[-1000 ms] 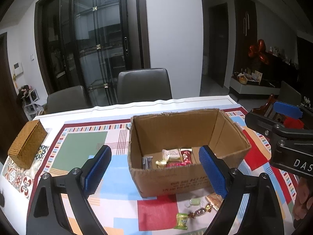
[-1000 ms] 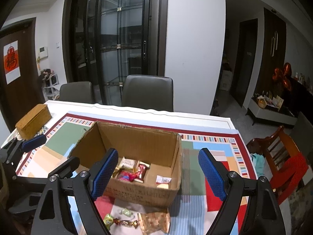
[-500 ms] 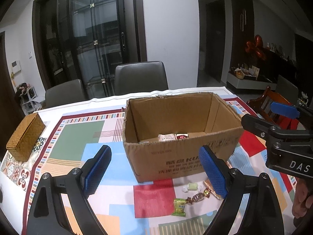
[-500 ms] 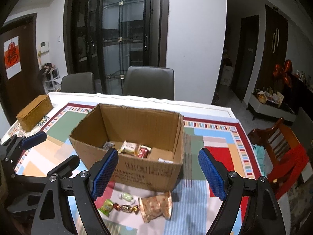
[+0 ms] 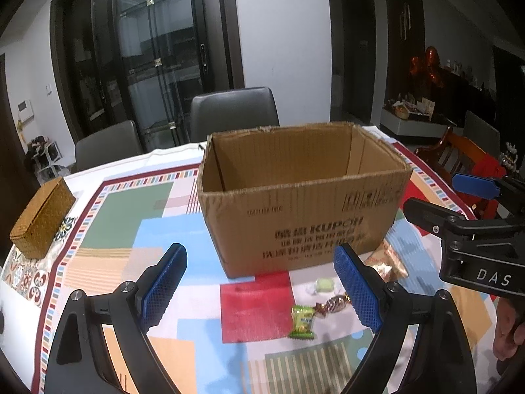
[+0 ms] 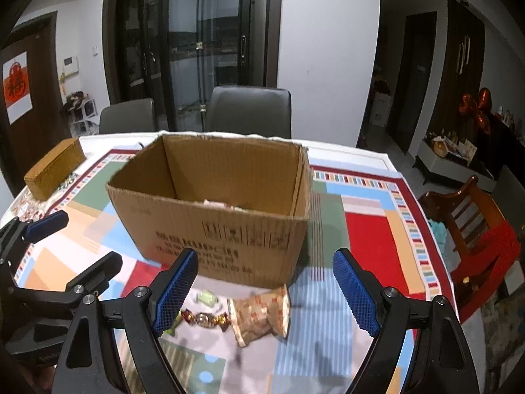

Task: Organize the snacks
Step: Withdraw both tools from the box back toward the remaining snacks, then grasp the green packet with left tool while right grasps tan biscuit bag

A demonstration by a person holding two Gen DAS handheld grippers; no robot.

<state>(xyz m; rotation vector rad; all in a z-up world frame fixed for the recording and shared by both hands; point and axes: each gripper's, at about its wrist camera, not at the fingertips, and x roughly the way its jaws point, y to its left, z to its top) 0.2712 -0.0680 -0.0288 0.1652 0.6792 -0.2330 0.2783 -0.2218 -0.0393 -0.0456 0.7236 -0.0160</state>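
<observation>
A: What is blocking the way forward?
B: The cardboard box (image 6: 216,210) is standing just behind the loose snacks (image 6: 259,312); its top is lying open.
A: Beside it?
B: Bare tablecloth (image 5: 137,229) is showing leftward.

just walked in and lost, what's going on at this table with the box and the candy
A person holds a two-finger gripper in each hand and is sorting snacks into an open cardboard box. Both the left gripper and the right gripper are open and empty, hovering above the table in front of the box. A few snacks lie inside it. Four lie loose on the tablecloth: a gold snack packet, a foil-wrapped candy, a pale green candy and a green packet.
</observation>
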